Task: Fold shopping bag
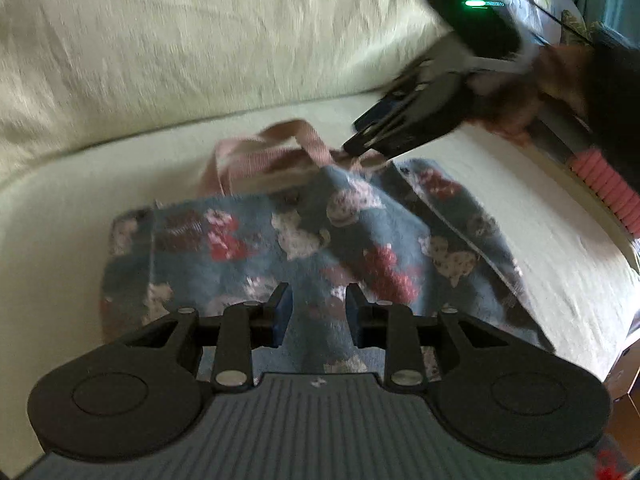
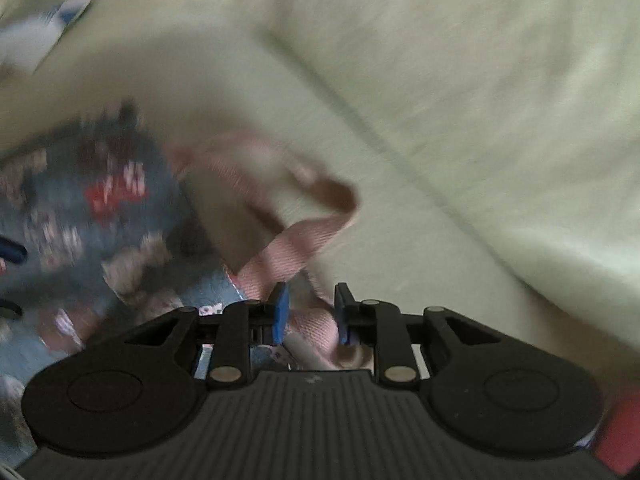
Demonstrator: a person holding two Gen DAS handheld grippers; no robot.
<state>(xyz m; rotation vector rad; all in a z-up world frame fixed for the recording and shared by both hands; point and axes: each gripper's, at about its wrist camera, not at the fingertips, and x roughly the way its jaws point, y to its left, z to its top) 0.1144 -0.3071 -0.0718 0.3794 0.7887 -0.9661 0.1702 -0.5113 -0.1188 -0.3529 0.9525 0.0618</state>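
A blue shopping bag point(image 1: 280, 236) printed with red and cream figures lies crumpled on a cream sofa seat point(image 1: 80, 220). Its pink webbing handles point(image 1: 276, 152) stick up at the far side. My left gripper point(image 1: 316, 308) stands at the bag's near edge, its fingers drawn close with a ridge of the fabric between the blue pads. My right gripper point(image 1: 350, 148) comes in from the upper right and pinches the bag's top edge by the handles. In the right wrist view, which is blurred, the right gripper point(image 2: 310, 308) is shut on a pink handle strap point(image 2: 296, 248), with the bag point(image 2: 80, 208) to its left.
The sofa's back cushion point(image 1: 200, 40) rises behind the seat. A person's hand point(image 1: 556, 80) holds the right gripper. A pink ribbed object point(image 1: 604, 188) lies at the seat's right edge, and the seat drops off there. A white and blue item point(image 2: 48, 28) lies far left.
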